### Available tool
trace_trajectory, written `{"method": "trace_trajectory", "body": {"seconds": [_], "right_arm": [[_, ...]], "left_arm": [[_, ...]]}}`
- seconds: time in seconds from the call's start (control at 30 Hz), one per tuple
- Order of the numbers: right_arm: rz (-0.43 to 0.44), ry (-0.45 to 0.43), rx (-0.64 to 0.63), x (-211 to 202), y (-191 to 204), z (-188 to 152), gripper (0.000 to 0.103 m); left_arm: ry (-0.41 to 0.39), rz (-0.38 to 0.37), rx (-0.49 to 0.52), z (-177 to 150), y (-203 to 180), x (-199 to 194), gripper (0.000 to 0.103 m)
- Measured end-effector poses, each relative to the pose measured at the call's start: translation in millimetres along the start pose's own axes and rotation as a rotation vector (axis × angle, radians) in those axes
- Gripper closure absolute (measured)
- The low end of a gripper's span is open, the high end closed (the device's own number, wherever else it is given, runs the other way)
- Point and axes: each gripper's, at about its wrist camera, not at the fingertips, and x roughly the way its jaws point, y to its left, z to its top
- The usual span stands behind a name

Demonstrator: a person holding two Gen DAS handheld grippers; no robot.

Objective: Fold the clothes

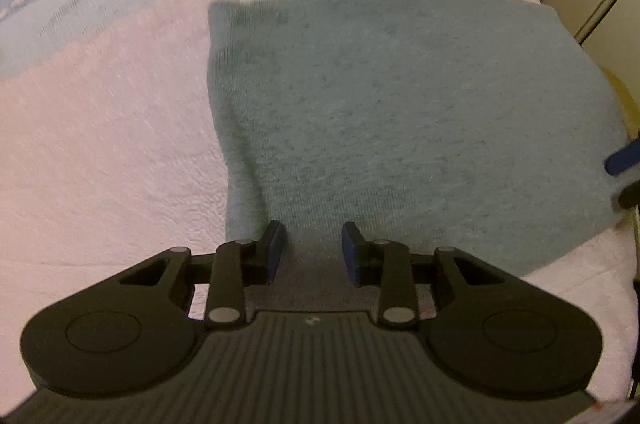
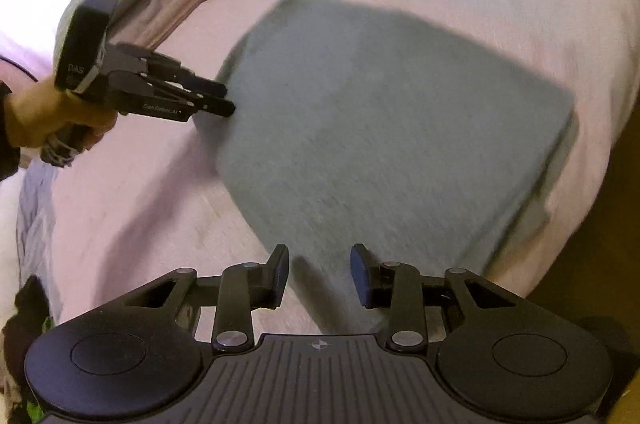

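A grey-green knitted garment (image 1: 400, 128) was seen folded into a flat rectangle on the pink bedspread (image 1: 100, 144) — largely done. Both grippers — left gripper (image 1: 313, 250) and right gripper (image 2: 320, 274) — were held with fingers apart, nothing gripped.

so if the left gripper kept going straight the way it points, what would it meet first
Probably the folded grey-green cloth: the left gripper is open, aimed across it from its near edge. Its height above the cloth is unclear, so it might skim over.

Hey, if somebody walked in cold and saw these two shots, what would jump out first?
The grey-green folded cloth lying flat on the pale pink bedspread, filling the middle of both views. Next, the left claw held in a hand at the cloth's left edge, and the right claw open over its near edge.
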Motion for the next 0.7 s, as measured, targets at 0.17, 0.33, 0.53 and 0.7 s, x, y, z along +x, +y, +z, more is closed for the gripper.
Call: {"method": "trace_trajectory", "body": {"seconds": [0.17,0.33,0.53,0.7], "right_arm": [[-0.047,-0.018,-0.060,-11.5,10.1,-9.9,0.072],[-0.168,0.011,-0.021,-33.9,26.2,-7.6,0.064],[-0.191,0.011,-0.013,-73.6,31.5,1.2,0.042],[-0.184,0.063,-0.079,-86.1,28.8,29.0,0.042]], "left_arm": [[-0.011,0.037,-0.010,-9.6,2.7,-14.4,0.073],[0.020,0.123,-0.074,-30.2,0.3,-53.3,0.076],[-0.011,0.119,-0.245,-50.0,-29.2,-105.8,0.075],[-0.044,0.129,-0.453,-55.4,-60.7,-132.4,0.073]]}}
